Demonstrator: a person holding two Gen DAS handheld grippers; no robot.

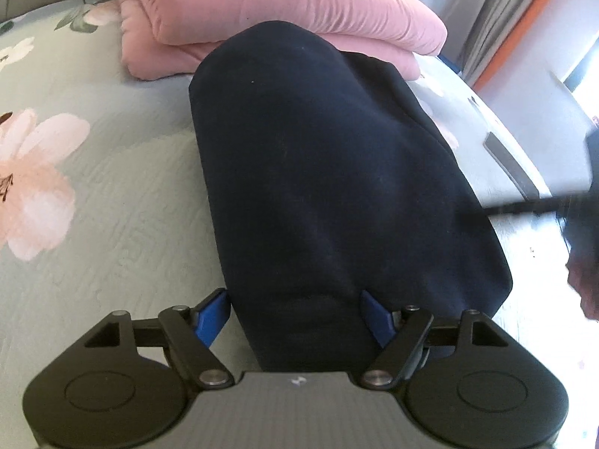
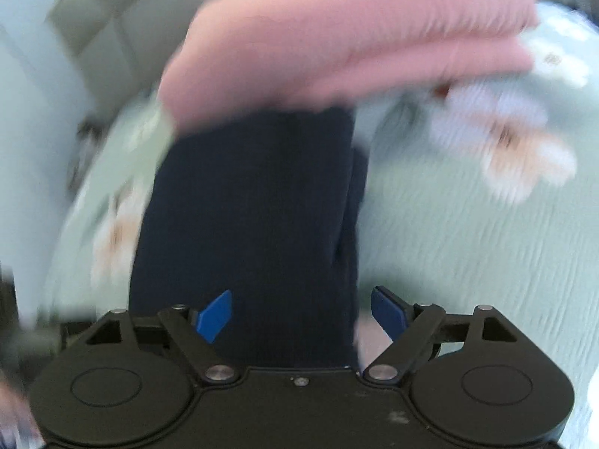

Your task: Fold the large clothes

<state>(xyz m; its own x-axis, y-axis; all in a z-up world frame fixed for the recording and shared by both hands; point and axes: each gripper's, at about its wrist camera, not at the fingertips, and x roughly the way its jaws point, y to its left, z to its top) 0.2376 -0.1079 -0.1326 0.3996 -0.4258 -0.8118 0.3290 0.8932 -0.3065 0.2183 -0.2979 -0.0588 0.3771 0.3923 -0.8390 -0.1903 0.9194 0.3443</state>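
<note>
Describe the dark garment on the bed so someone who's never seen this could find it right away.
Start at the pale green floral bedspread. A folded pink quilt sits at its far end; just before it lies the folded navy fabric garment, long, narrow and the only dark item there.

bedspread (image 1: 123,172): pale green, quilted, large pink-and-white flowers | quilt (image 1: 262,11): pink, folded in thick layers, lying at the far end of the bedspread | curtain (image 1: 501,26): grey, beside an orange strip, upper right | floor (image 1: 524,138): pale, past the bed's right edge | right wrist view: blurred
</note>
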